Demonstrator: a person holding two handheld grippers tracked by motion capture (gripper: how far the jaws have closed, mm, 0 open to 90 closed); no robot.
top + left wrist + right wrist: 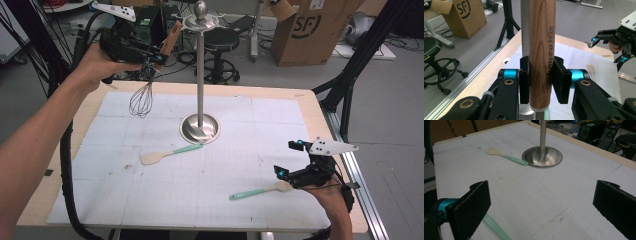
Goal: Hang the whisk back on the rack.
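My left gripper (155, 56) is raised at the far left, shut on the wooden handle (171, 36) of a wire whisk, whose wire head (141, 100) hangs down over the mat. In the left gripper view both pads press the handle (541, 62), with the steel pole (525, 30) of the utensil stand just behind it. The stand's round base (200, 128) sits mid-table and its hook disc (201, 21) is beside the handle's top. My right gripper (287, 158) hovers open at the near right, above a spatula (260, 191) with a green handle (495, 227).
A second green-handled spatula (170, 153) lies just in front of the stand base (542, 157). A white gridded mat (210, 205) covers the wooden table. Beyond the far edge stand a cardboard box (310, 30), a stool (220, 45) and black frame legs (350, 85).
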